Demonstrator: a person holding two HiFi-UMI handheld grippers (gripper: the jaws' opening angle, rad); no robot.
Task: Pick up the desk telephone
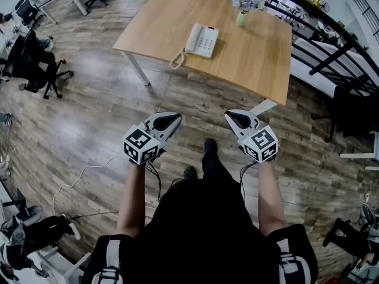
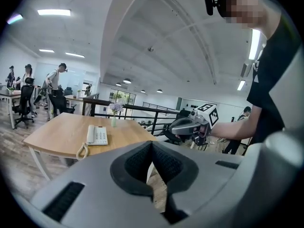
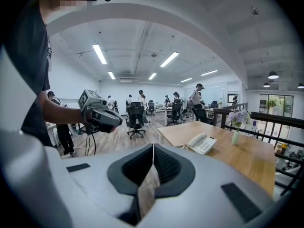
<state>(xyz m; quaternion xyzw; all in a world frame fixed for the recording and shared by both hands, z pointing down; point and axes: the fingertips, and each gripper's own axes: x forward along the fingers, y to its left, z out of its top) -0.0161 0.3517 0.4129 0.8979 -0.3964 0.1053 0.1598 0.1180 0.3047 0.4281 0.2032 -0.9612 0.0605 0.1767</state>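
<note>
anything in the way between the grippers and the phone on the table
Nothing visible. Only floor lies between the left gripper, the right gripper and the table. The telephone lies toward the near edge, and the flower vase stands behind it.

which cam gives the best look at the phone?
Head view: the phone shows whole from above, with handset, keypad and cord clear on the table. Left gripper view shows the phone small and low-angle. Right gripper view shows it small too, cord barely visible.
</note>
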